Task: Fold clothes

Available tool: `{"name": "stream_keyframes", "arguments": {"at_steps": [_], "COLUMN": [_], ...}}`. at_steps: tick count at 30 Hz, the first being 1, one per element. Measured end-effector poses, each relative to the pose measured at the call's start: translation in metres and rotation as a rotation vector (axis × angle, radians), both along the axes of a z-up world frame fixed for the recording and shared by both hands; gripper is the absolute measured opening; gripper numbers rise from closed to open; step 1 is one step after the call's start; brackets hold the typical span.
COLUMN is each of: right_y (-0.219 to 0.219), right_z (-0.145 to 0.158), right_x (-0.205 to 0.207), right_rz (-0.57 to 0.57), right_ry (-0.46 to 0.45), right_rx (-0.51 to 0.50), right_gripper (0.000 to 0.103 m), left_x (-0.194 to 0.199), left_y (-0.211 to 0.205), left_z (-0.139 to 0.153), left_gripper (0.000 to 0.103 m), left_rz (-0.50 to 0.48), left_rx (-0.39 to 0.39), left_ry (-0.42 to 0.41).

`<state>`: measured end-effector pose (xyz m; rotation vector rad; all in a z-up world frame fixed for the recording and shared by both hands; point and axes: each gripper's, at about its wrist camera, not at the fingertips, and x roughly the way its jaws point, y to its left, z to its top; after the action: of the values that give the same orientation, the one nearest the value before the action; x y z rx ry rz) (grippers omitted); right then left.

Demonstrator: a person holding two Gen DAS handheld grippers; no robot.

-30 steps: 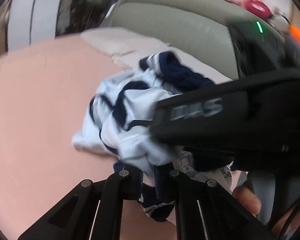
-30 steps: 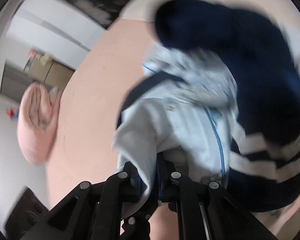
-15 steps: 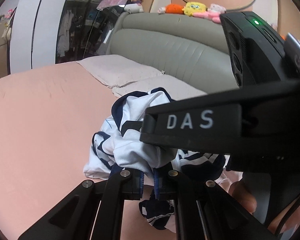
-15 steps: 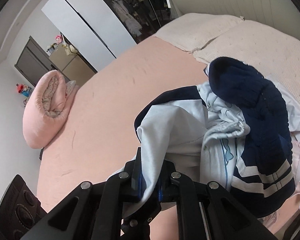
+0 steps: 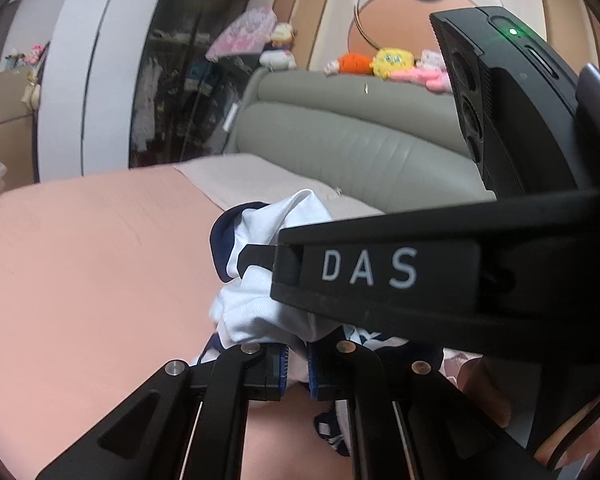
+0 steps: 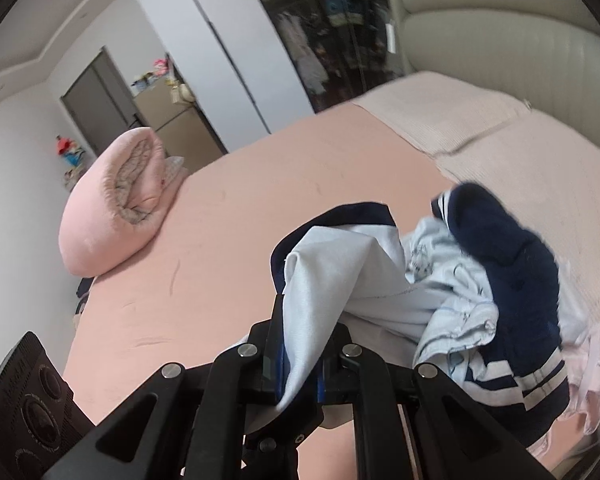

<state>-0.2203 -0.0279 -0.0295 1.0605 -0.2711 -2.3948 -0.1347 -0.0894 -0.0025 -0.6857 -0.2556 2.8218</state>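
Left wrist view: left gripper (image 5: 297, 364) has its jaws pinched on a fold of the white garment (image 5: 260, 312), which has navy trim. The cloth bunches up directly ahead of the jaws, over the pink bed (image 5: 92, 272), nearer the headboard (image 5: 340, 148) end. The right gripper (image 5: 380, 280) crosses the frame just above and to the right, close by. Judgement: the two grips sit close together because each holds a different edge of one garment, so it can be raised and drawn open.

Right wrist view: right gripper (image 6: 300, 364) has its jaws nipped on a pale fold of the same garment (image 6: 340, 280); cloth fills the narrow gap. The remaining pile of clothes (image 6: 500, 280), with a navy striped piece on top, lies on the bed (image 6: 260, 208) to the right, near the beige pillows (image 6: 440, 116). A rolled pink quilt (image 6: 112, 208) rests at the far left edge, well apart from the pile. Judgement: the garment is being separated from the pile; folding itself is not yet begun.
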Motion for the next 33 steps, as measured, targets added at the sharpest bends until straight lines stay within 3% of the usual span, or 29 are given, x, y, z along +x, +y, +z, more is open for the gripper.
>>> {"name": "stream_keyframes", "arguments": {"at_steps": [3, 11, 18, 24, 30, 33], "right_y": [-0.016, -0.077, -0.111, -0.128, -0.126, -0.122], "right_z": [0.019, 0.061, 0.077, 0.012, -0.039, -0.054], "right_x": [0.016, 0.042, 0.051, 0.029, 0.024, 0.022], "right_rz": [0.038, 0.168, 0.303, 0.383, 0.418, 0.445], "right_ry": [0.036, 0.105, 0.129, -0.095, -0.16, -0.188], "right_rx": [-0.002, -0.051, -0.111, -0.136, -0.101, -0.078], "right_gripper": [0.01, 0.01, 0.01, 0.01, 0.01, 0.016], "left_x": [0.013, -0.009, 0.04, 0.048, 0.062, 0.078], "left_y": [-0.02, -0.076, -0.11, -0.121, -0.123, -0.126], "left_z": [0.012, 0.043, 0.052, -0.003, -0.05, -0.066], "left_gripper": [0.006, 0.006, 0.006, 0.006, 0.006, 0.006], "left_rz": [0.029, 0.131, 0.17, 0.178, 0.189, 0.199], "left_rx": [-0.005, -0.057, -0.078, -0.125, -0.153, -0.148], "left_ry": [0.031, 0.09, 0.121, -0.03, -0.102, -0.138]}}
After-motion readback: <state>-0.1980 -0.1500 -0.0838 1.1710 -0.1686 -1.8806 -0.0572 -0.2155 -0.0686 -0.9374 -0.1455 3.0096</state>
